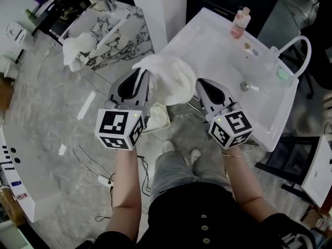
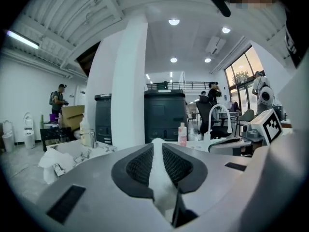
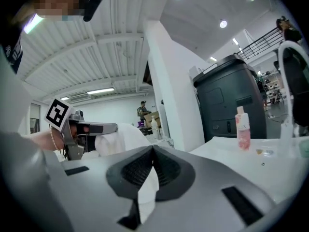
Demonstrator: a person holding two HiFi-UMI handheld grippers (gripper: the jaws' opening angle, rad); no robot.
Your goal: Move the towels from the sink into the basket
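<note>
so right now the towel (image 1: 168, 79) is out of the sink (image 1: 218, 51) and hanging in the air between both tongs, off the basin's near left corner and over the floor; the left tongs (image 2: 157, 151) are clamped nearly shut on one edge, and you can see a white fold squeezed right between the pads; same for the right tongs (image 3: 152, 153), pinched down on the opposite edge with cloth bulging out under the jaws; nothing else is in either pair

handling-wise it's a plain soft white towel, so I'd say light and totally floppy; it sags and bunches in the middle instead of holding a shape, and whatever isn't gripped just drapes; I can't tell from here if it's wet, but coming out of a sink it could be heavier and clingier than it looks; not fragile or slippery, since terry grips the ribbed pads fine; best holds are a bunched edge or corner, with plenty of cloth in the bite, because a thin single layer might creep out

there's a cream thing on the floor right under the towel that I'm guessing is the basket (image 1: 158, 121); it's partly hidden though, so I'm not sure
</note>
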